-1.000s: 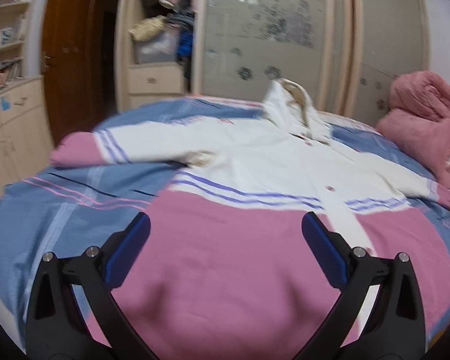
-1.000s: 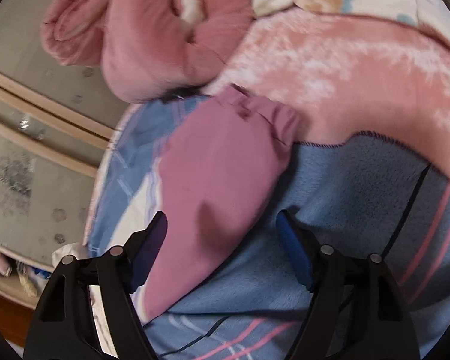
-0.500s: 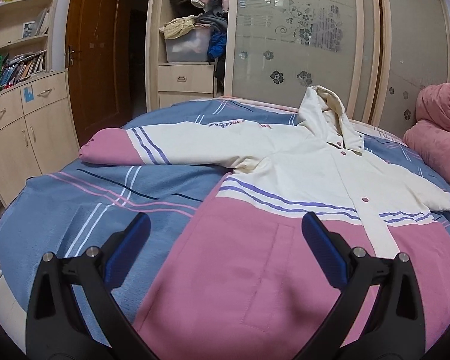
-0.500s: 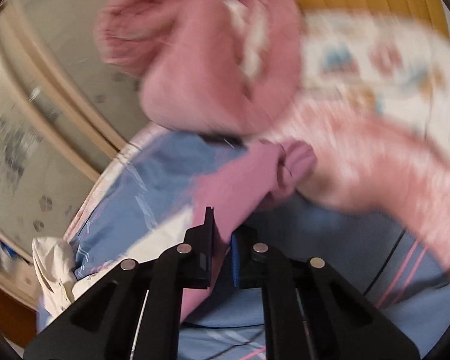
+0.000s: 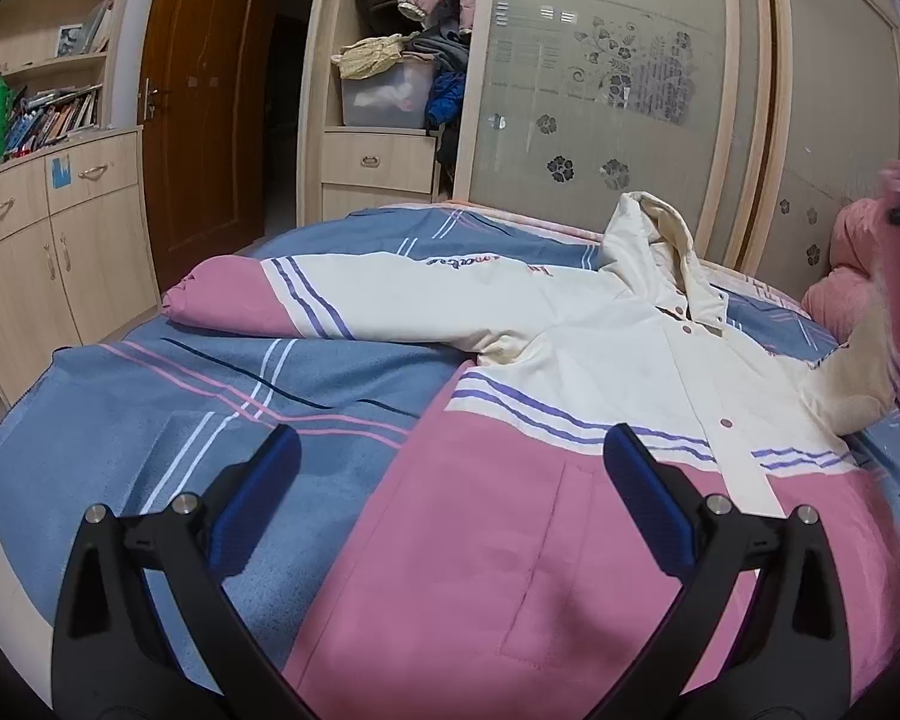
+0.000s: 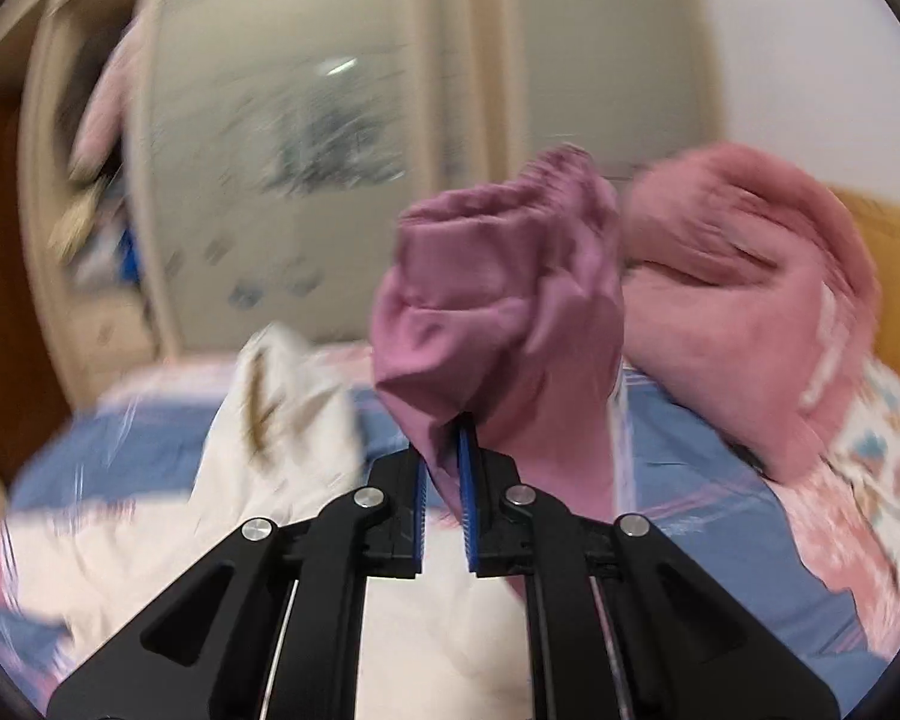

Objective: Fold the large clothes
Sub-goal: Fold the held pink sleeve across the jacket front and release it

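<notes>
- Bedroom furniture, a wardrobe (image 5: 606,96) with frosted sliding doors and a wooden door (image 5: 204,102), is seen behind the bed (image 5: 150,396), on whose blue striped cover a cream-and-pink hooded coat (image 5: 570,420) is spread front up.
- One sleeve (image 5: 306,300) is left stretched flat toward the bed's left edge, untouched.
- A second ago the right gripper (image 6: 444,450) was held wide open over the other sleeve's pink cuff (image 6: 504,300), which lay flat near the bed's right edge; half a second ago it had been closed on it.
- Now the cuff is pinched between the closed pads and lifted off the cover; the raised, blurred sleeve is seen at the right of the left wrist view.
- The left gripper (image 5: 450,480) is held open and empty above the pink hem, as before.
- The first fold is judged to be under way: the sleeve would next be carried across the coat's chest.
</notes>
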Demonstrator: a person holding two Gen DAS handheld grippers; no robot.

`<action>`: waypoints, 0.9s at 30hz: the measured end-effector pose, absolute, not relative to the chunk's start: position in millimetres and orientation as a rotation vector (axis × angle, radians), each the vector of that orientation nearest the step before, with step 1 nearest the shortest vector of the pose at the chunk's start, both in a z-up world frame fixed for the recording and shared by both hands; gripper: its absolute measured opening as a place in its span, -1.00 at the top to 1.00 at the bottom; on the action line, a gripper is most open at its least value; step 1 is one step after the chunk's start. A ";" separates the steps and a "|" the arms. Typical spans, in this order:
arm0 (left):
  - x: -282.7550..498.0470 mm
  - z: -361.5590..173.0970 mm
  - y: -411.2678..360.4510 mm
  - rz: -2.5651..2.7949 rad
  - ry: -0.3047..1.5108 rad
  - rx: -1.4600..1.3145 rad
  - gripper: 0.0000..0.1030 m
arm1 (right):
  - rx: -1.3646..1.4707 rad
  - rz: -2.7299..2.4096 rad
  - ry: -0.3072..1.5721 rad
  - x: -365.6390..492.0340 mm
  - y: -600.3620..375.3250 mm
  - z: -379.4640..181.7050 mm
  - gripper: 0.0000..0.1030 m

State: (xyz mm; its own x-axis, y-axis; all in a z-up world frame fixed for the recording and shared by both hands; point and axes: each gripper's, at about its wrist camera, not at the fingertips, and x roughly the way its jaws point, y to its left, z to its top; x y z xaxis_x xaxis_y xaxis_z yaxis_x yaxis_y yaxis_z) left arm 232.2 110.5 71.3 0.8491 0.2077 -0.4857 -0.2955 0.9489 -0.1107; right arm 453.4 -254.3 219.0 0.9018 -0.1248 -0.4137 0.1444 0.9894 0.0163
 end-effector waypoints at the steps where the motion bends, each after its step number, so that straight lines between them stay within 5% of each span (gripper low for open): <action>1: 232.2 71.7 111.9 0.268 0.488 -0.191 -0.96 | -0.022 -0.111 0.450 460.5 -219.6 200.9 0.82; 11: 233.9 73.7 115.2 0.265 0.498 -0.195 -0.96 | -0.207 0.043 0.747 497.4 -67.2 48.7 0.74; 14: 235.5 73.3 116.3 0.268 0.505 -0.195 -0.96 | -0.159 0.082 0.862 503.4 -55.5 21.7 0.15; 15: 235.7 73.2 116.4 0.268 0.507 -0.196 -0.96 | -0.143 0.099 0.883 502.5 -53.0 19.1 -0.36; 16: 236.3 73.2 116.6 0.267 0.509 -0.198 -0.96 | -0.119 0.117 0.865 495.9 -50.3 20.7 -0.54; 27: 231.4 71.2 95.3 0.206 0.522 -0.157 -0.96 | 0.036 0.238 0.642 330.8 -118.2 83.9 -0.91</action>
